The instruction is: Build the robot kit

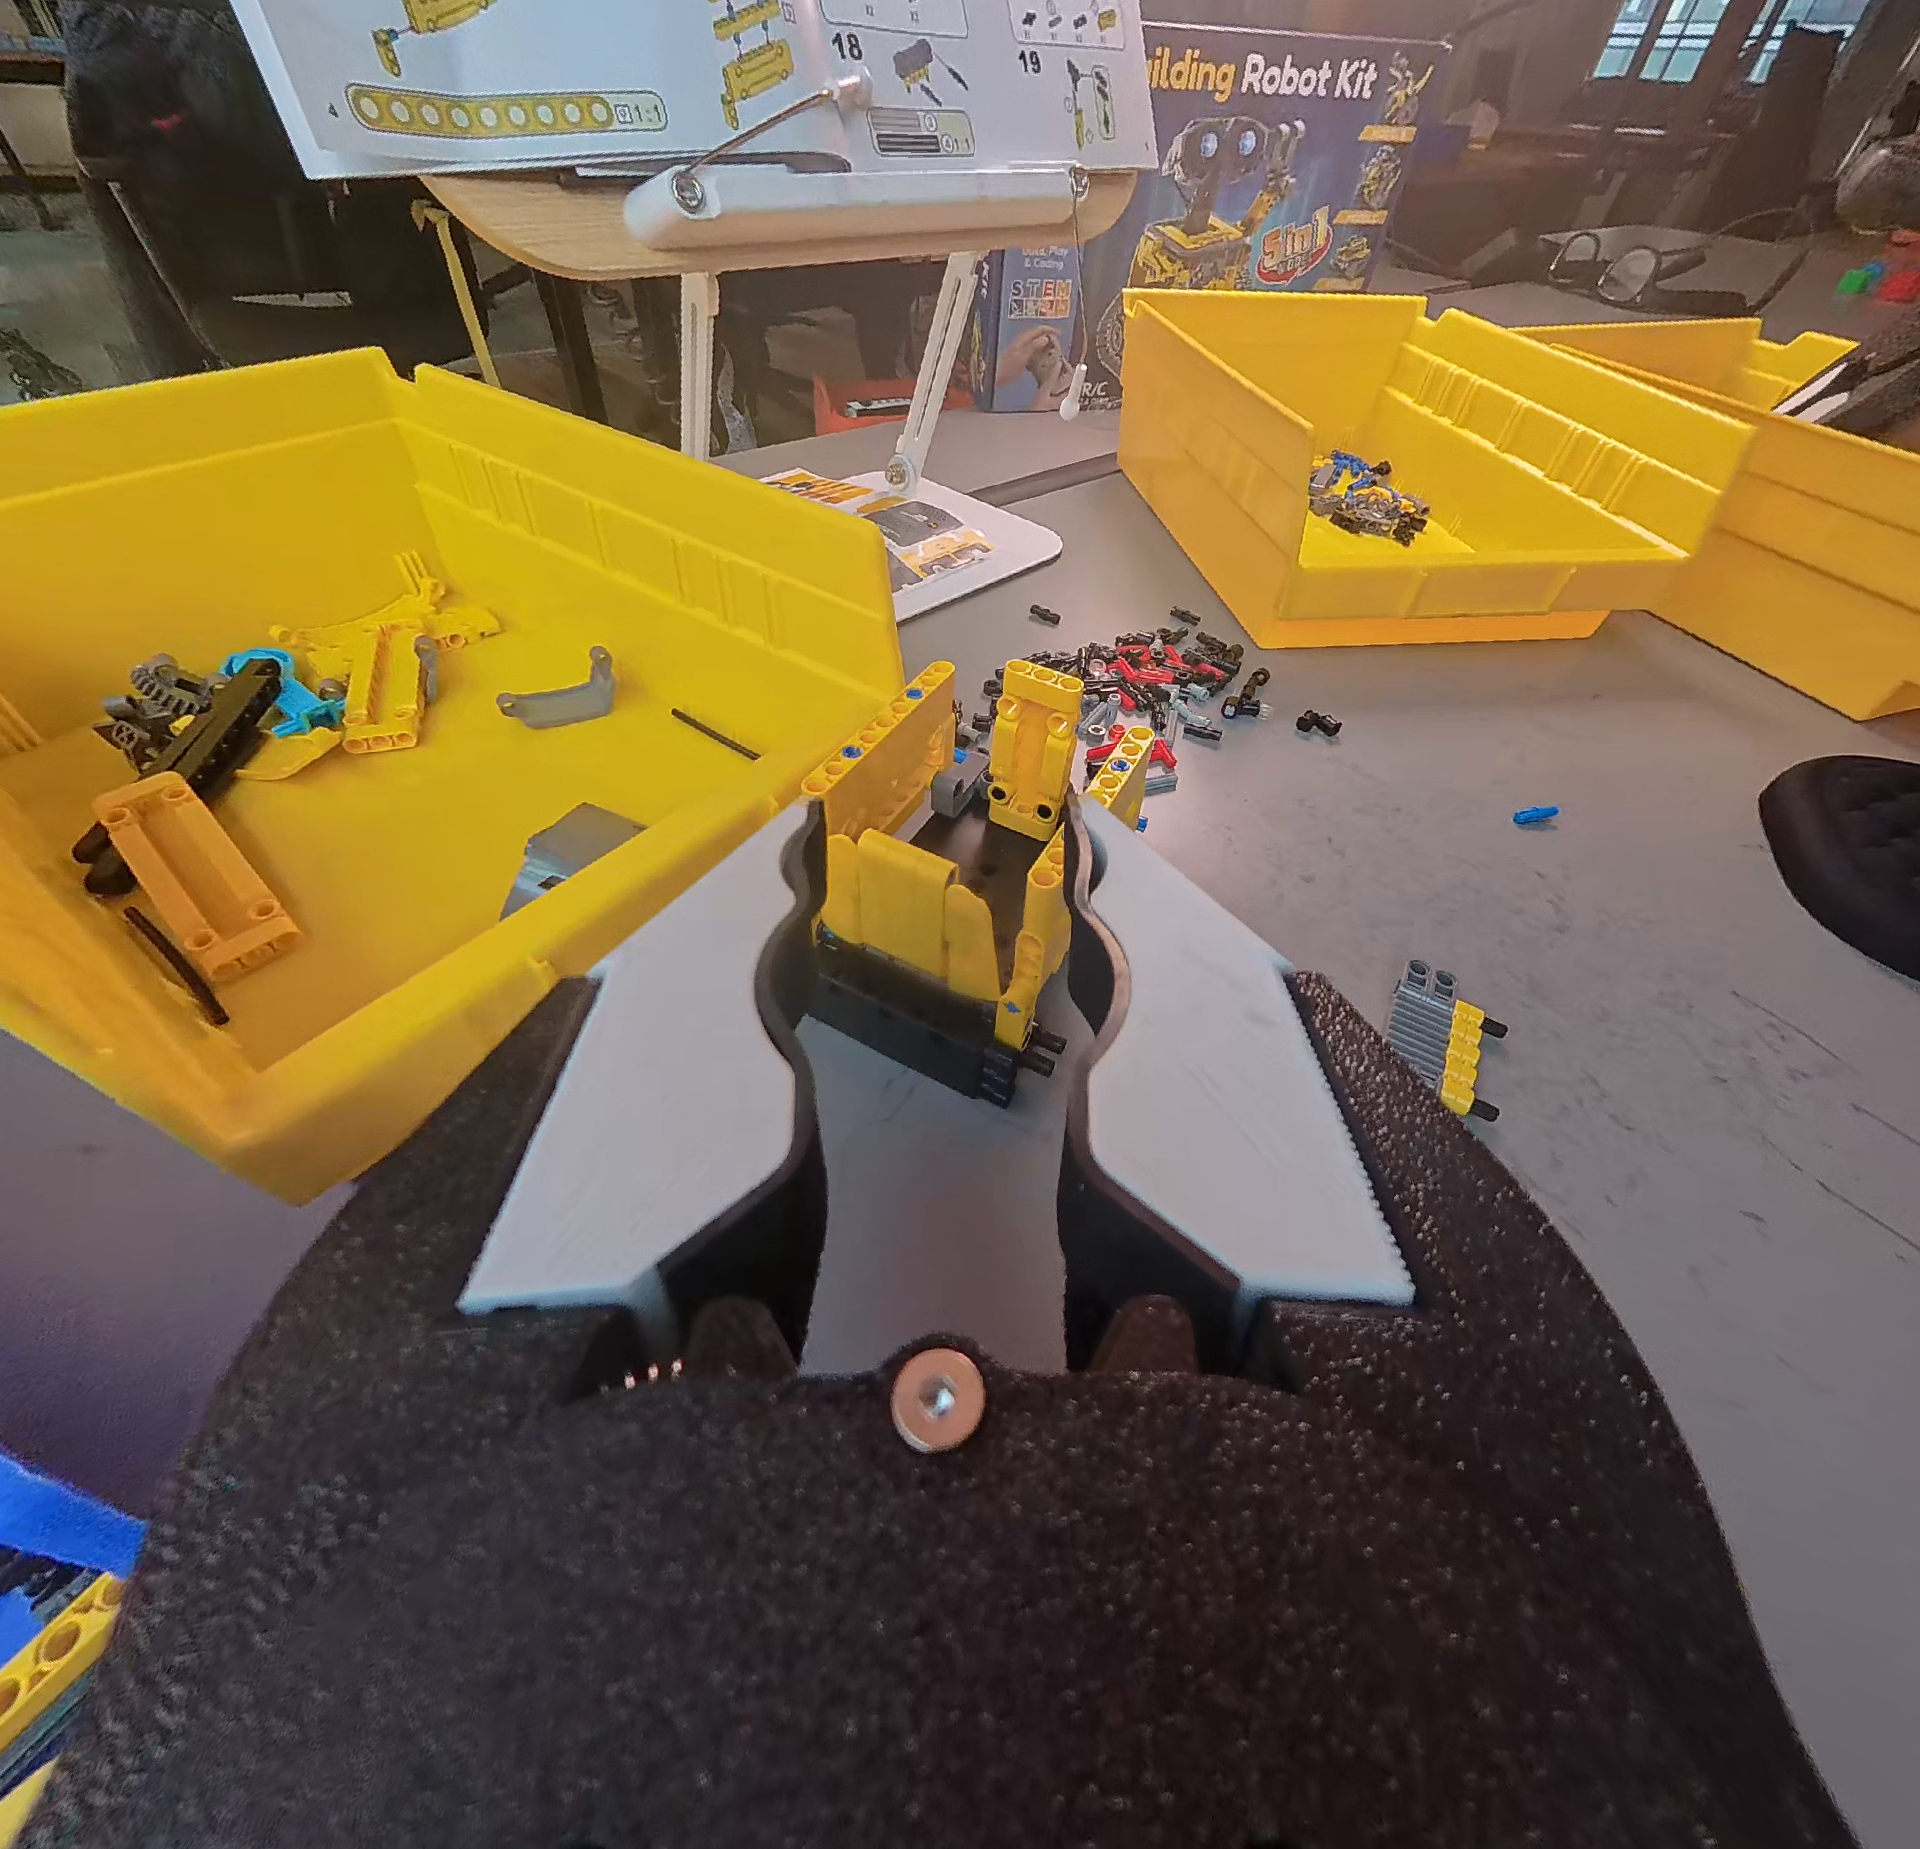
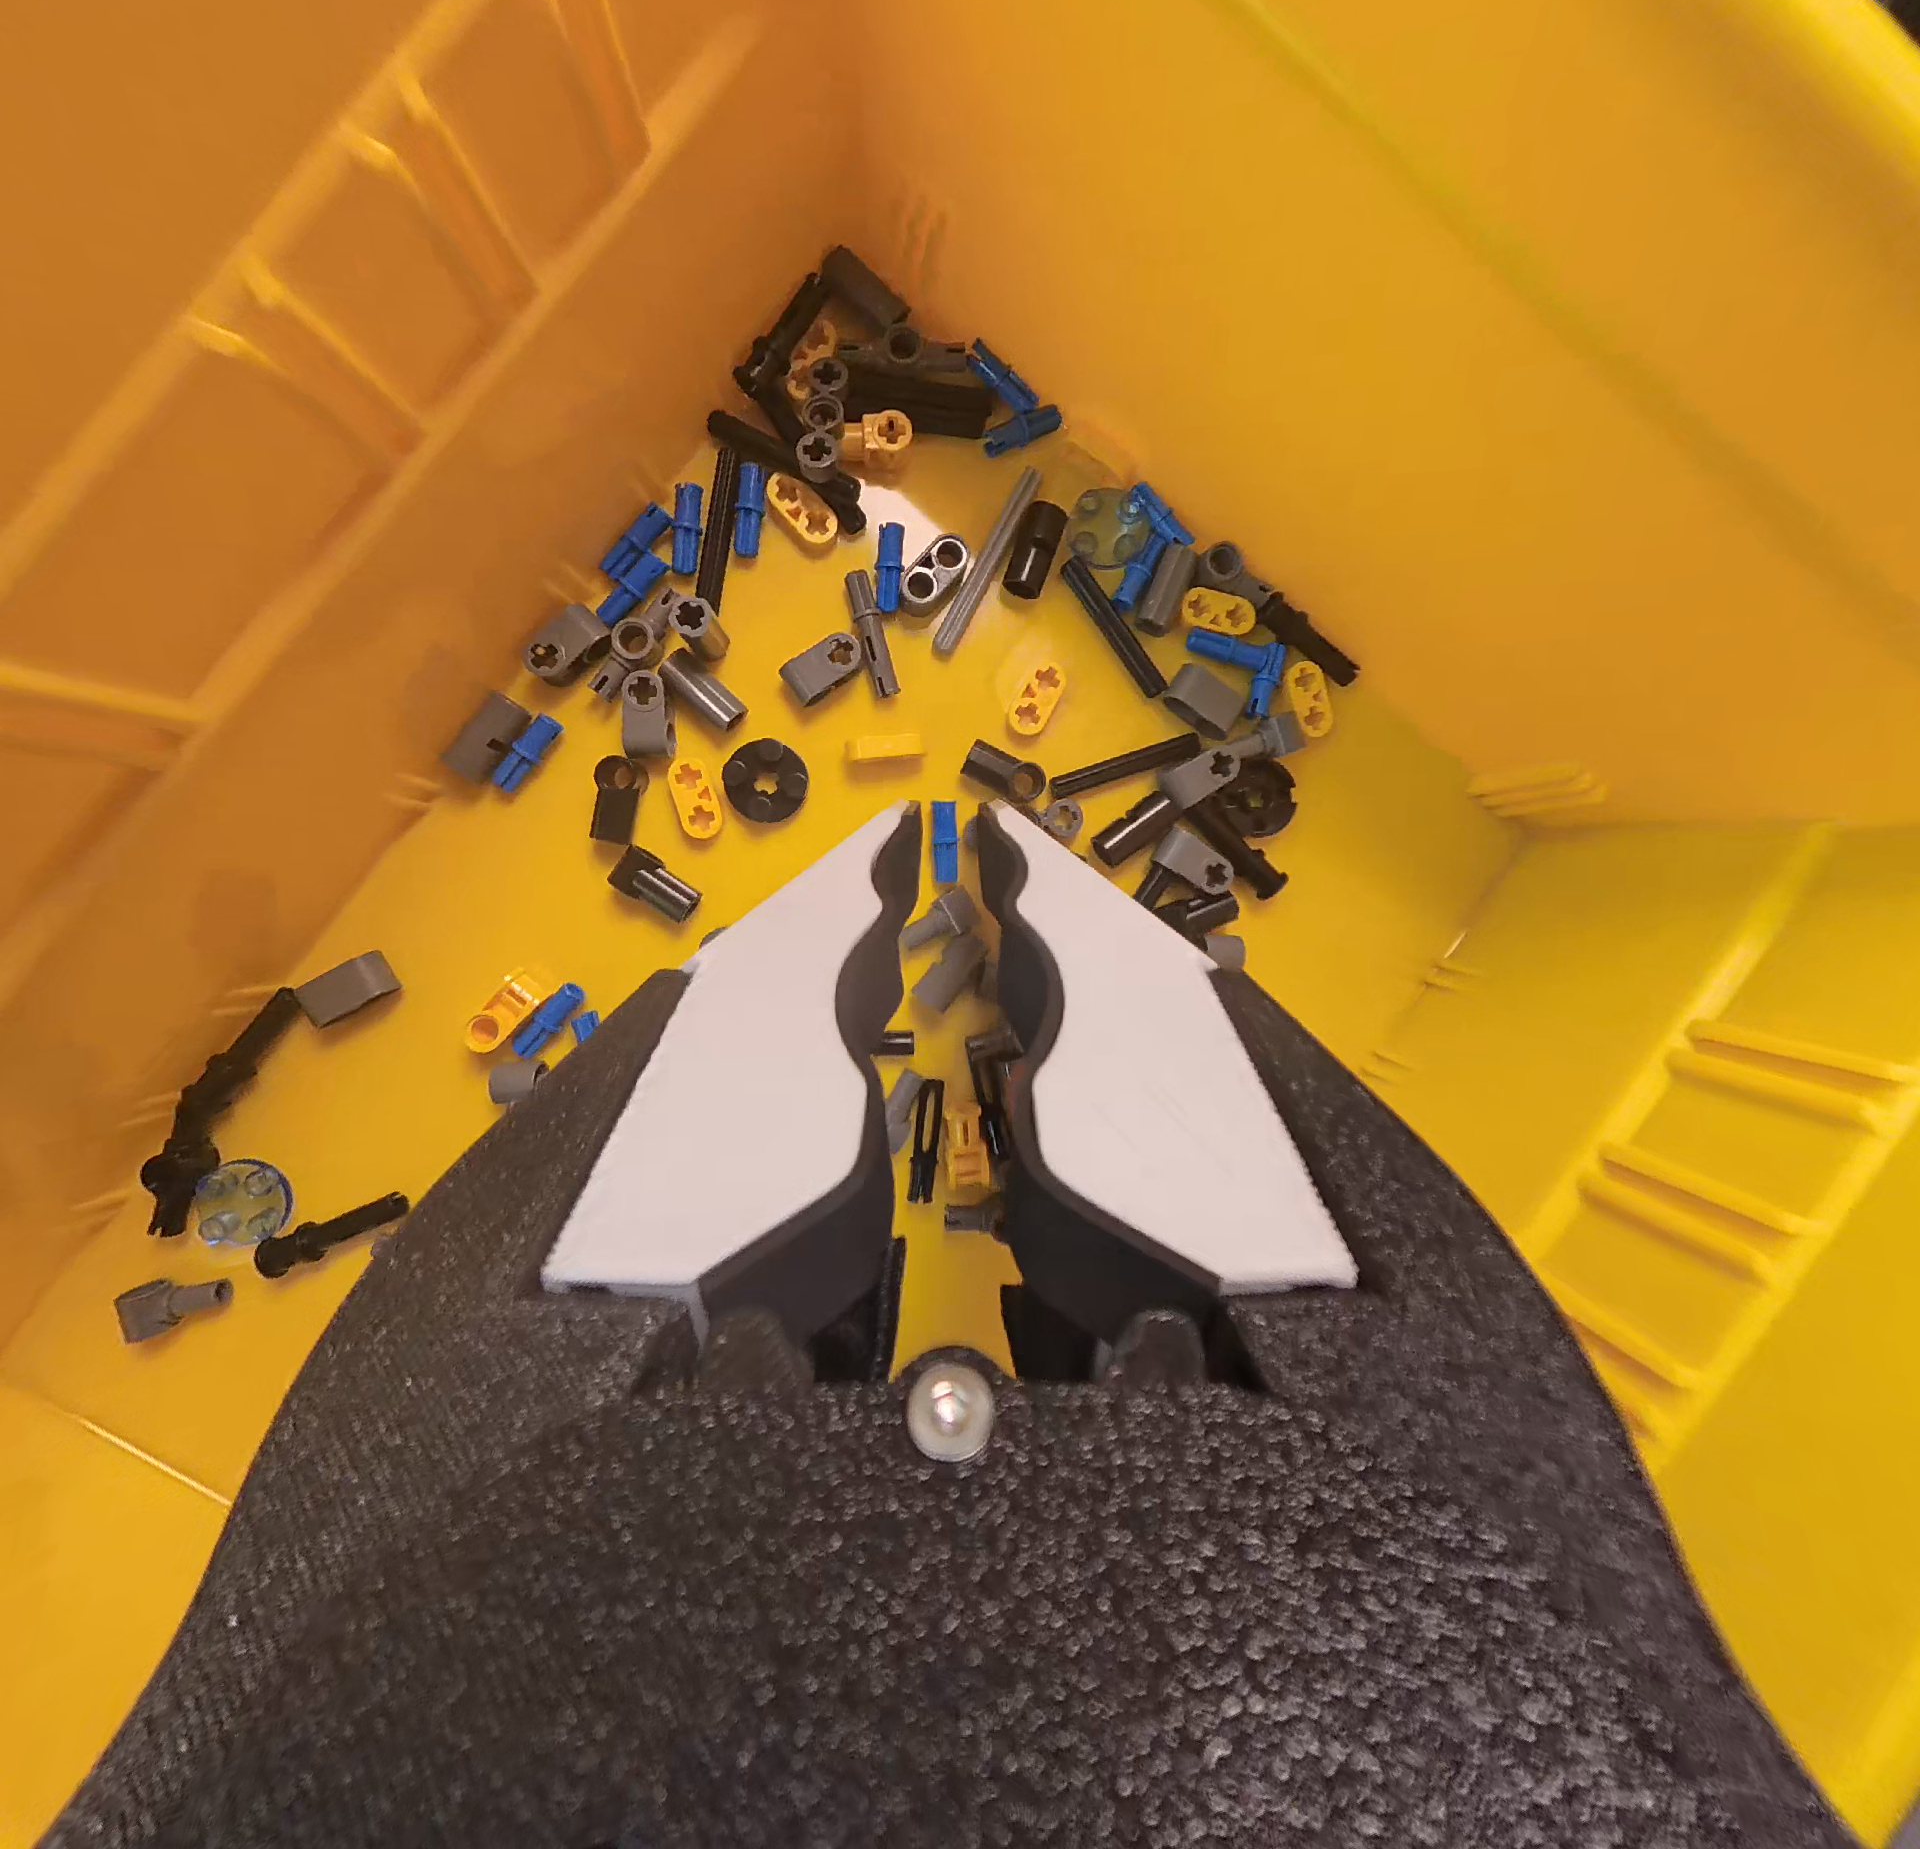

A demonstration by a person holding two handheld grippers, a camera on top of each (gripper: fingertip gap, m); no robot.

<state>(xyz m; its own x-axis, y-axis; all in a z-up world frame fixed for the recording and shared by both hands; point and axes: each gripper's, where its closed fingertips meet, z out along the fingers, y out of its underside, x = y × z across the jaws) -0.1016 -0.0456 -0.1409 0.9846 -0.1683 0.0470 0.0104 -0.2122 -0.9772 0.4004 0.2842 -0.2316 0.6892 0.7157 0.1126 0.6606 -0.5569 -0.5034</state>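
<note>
My left gripper (image 1: 943, 831) is shut on a yellow and black brick assembly (image 1: 935, 926). The assembly stands on the grey table (image 1: 1455, 968) between the two grey fingers (image 1: 665, 1093), beside the near yellow bin (image 1: 436, 1082). My right gripper (image 2: 948, 812) is inside a yellow bin (image 2: 1403, 365), pointing down at its floor. Its fingertips are closed to a narrow gap on a small blue pin (image 2: 943, 841). Several loose black, grey, blue and yellow pins and connectors (image 2: 831, 573) lie on the bin floor around it.
The near bin holds yellow beams, a black beam and a grey piece (image 1: 556, 698). Small black and red pins (image 1: 1153, 667) are scattered on the table. A grey and yellow sub-assembly (image 1: 1444, 1030) lies to the right. More yellow bins (image 1: 1382, 469), an instruction stand (image 1: 727, 64) and the kit box (image 1: 1278, 158) stand behind. There is about 60 cm between the tips of the two grippers.
</note>
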